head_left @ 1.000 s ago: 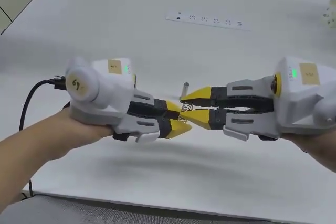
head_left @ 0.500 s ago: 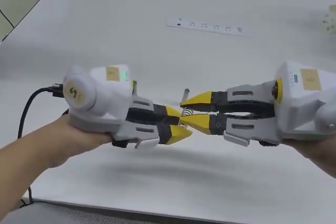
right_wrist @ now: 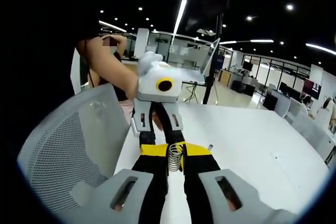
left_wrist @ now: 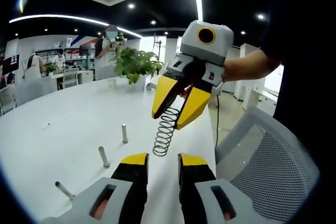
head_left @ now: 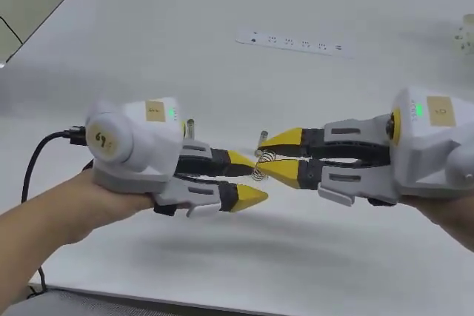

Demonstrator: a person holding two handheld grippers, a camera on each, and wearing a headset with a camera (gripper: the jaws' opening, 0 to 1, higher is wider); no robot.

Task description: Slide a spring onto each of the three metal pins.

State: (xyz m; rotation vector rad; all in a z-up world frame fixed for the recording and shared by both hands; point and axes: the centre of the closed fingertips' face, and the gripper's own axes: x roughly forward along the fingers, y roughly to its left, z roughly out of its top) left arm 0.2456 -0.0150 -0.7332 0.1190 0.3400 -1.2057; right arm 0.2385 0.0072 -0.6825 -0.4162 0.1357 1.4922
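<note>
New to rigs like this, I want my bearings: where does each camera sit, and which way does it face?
Head view: on the headset, looking down at the white workbench; the person's arms, left gripper and right gripper show.
Left gripper view: on the left gripper, facing the right gripper; own open jaws below.
Right gripper view: on the right gripper, facing the left; own jaws below.
All share the coiled metal spring.

One end of the spring (left_wrist: 166, 132) hides inside the right hand-held gripper (left_wrist: 169, 120).
</note>
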